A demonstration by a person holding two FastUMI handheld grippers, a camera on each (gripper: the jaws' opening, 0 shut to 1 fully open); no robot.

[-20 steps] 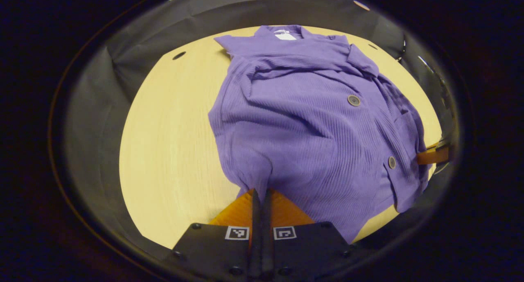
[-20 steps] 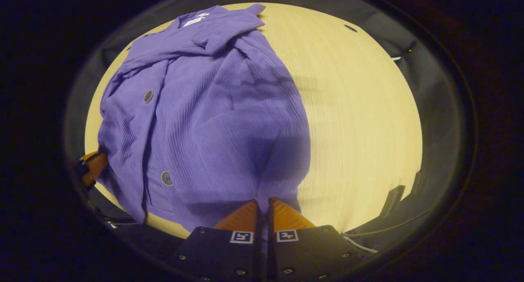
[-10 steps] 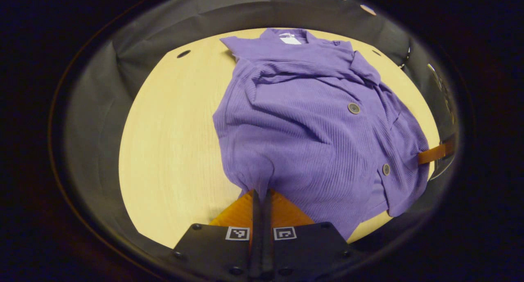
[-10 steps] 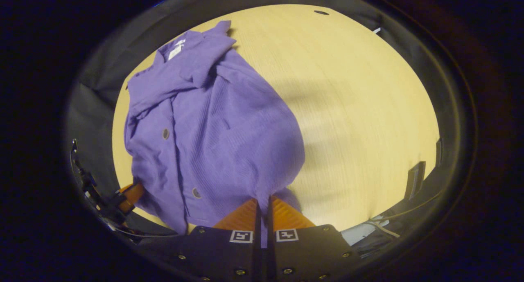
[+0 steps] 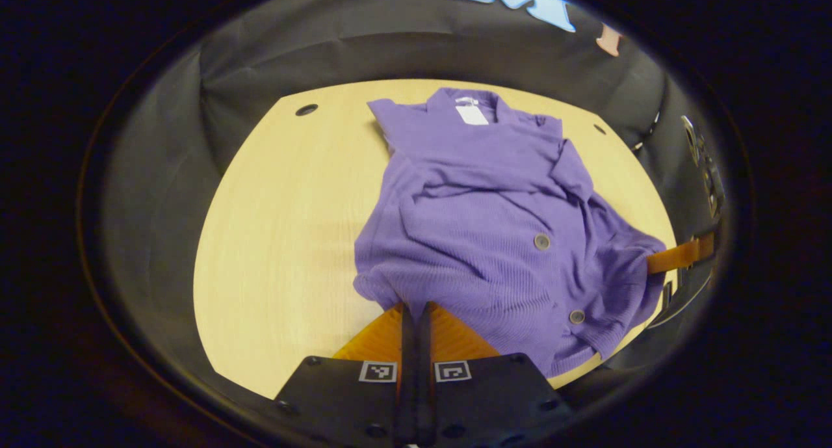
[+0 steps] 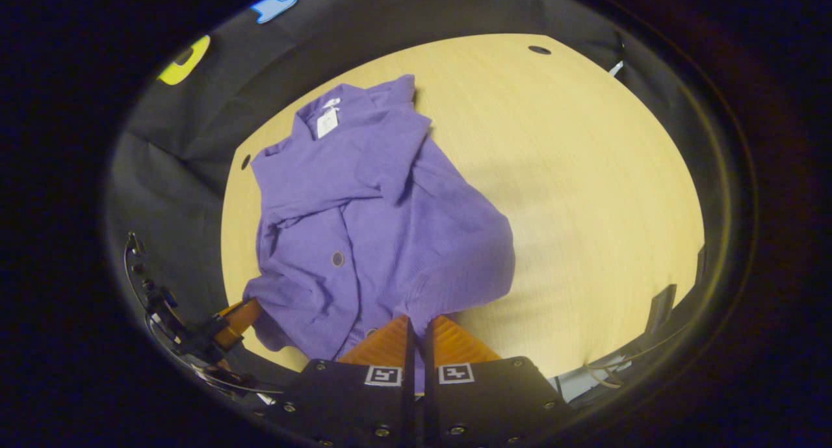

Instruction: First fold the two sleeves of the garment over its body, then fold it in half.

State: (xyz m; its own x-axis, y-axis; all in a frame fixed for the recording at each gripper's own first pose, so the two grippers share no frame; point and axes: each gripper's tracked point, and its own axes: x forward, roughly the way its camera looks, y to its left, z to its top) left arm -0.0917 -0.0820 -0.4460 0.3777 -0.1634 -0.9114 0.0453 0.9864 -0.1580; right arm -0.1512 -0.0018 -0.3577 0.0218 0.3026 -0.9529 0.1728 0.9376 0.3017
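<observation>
Pale wood counter is carrying the purple garment, collar at the far end. Nearest, the left tool and right tool are each pinching a hem corner tight, lifting the bottom edge, seemingly for carrying it toward the collar and halving the body.

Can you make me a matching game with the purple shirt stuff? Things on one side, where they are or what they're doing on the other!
Things:
1. left tongs
2. tag
3. table
4. buttons

Places or states:
A. bare wood beside the shirt
B. down the shirt's front
C. inside the collar, far end
D. pinching the shirt's near hem

Pairs: 1-D, 2-C, 3-A, 4-B
</observation>
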